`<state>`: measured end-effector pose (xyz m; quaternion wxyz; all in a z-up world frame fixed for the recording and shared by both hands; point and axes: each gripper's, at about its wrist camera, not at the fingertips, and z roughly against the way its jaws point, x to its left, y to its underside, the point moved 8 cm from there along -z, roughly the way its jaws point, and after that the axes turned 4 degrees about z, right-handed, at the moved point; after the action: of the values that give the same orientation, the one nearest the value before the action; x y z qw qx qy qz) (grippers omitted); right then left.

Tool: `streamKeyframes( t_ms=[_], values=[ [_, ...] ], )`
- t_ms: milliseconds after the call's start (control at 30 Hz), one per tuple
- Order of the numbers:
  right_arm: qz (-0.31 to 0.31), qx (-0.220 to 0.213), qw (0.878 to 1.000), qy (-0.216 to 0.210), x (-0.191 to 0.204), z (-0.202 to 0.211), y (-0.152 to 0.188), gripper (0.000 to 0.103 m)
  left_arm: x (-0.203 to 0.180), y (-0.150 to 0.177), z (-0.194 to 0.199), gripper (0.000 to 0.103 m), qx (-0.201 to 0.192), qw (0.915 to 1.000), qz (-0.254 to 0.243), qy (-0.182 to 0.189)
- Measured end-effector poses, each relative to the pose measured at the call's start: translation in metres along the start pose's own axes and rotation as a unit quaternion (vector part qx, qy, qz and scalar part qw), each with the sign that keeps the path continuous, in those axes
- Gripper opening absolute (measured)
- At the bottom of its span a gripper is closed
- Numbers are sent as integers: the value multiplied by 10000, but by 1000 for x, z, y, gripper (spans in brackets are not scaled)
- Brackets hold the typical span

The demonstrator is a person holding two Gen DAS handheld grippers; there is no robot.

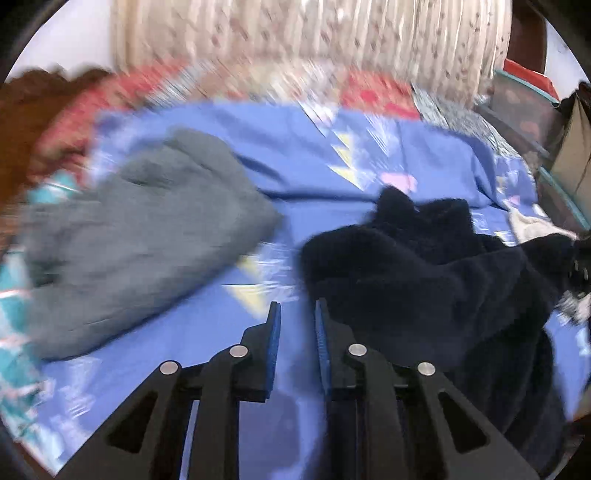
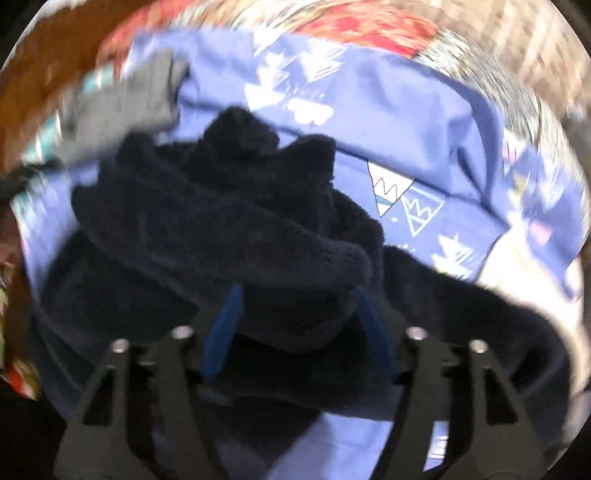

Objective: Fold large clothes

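Two garments lie on the bed: one crumpled dark navy fleece garment (image 1: 424, 273) (image 2: 229, 229) and one folded grey knit garment (image 1: 140, 236) (image 2: 125, 110). One blue bedsheet printed with pale triangles (image 1: 303, 155) (image 2: 406, 122) covers the bed.

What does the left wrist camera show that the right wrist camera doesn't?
Only the left wrist view shows the left gripper, jaws slightly apart with nothing between them, and the curtain behind the bed. Only the right wrist view shows the right gripper, jaws wide with a fold of the dark fleece garment between them. Both show that garment, the grey garment and the blue patterned bedsheet.
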<state>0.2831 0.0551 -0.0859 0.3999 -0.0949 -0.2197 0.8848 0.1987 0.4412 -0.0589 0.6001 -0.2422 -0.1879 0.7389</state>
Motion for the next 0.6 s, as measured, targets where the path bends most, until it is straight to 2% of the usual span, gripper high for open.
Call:
streamKeyframes(
  t_ms=[100, 167, 200, 233, 267, 300, 333, 400, 433, 467, 500, 533, 567, 600],
  values=[
    [-474, -55, 9985, -250, -8, -13, 14, 70, -15, -8, -62, 60, 873, 9956, 211, 277],
    [-729, -24, 9967, -341, -12, -29, 19, 70, -14, -1, -89, 60, 994, 9948, 213, -25],
    [-874, -4, 9954, -385, -15, -41, 22, 70, -14, 2, -98, 56, 941, 9949, 110, -334],
    [-986, 9, 9939, -489, -14, -48, 22, 69, -12, 5, -105, 47, 780, 9946, -95, -672],
    [-1169, 45, 9906, -711, -12, -59, 24, 47, -9, 7, -109, 27, 654, 9928, -240, -970],
    [-1296, 49, 9884, -792, -9, -69, 23, 7, 3, 10, -112, 22, 531, 9872, -341, -1464],
    [-1344, -16, 9885, -700, -10, -72, 20, 7, 13, 11, -113, 22, 415, 9820, -359, -1806],
    [-1398, -691, 9864, -512, -12, -59, 4, 7, 32, 12, -112, 22, 230, 9768, -152, -2124],
    [-1448, -871, 9848, -392, -15, -56, -1, 7, 40, 14, -114, 22, 213, 9723, -54, -2327],
    [-1520, -826, 9849, -38, -22, -63, -1, 7, 49, 18, -120, 22, 268, 9682, 76, -2487],
    [-1509, -458, 9869, 349, -29, -84, 6, 9, 54, 24, -129, 22, 456, 9684, 190, -2444],
    [-1510, -51, 9872, 520, -34, -105, 16, 10, 56, 28, -135, 22, 641, 9692, 291, -2358],
    [-1621, 385, 9851, 418, -36, -127, 29, 11, 59, 32, -136, 22, 789, 9694, 432, -2284],
    [-1863, 343, 9815, 270, -39, -130, 34, 13, 62, 32, -130, 22, 758, 9704, 567, -2223]
  ],
)
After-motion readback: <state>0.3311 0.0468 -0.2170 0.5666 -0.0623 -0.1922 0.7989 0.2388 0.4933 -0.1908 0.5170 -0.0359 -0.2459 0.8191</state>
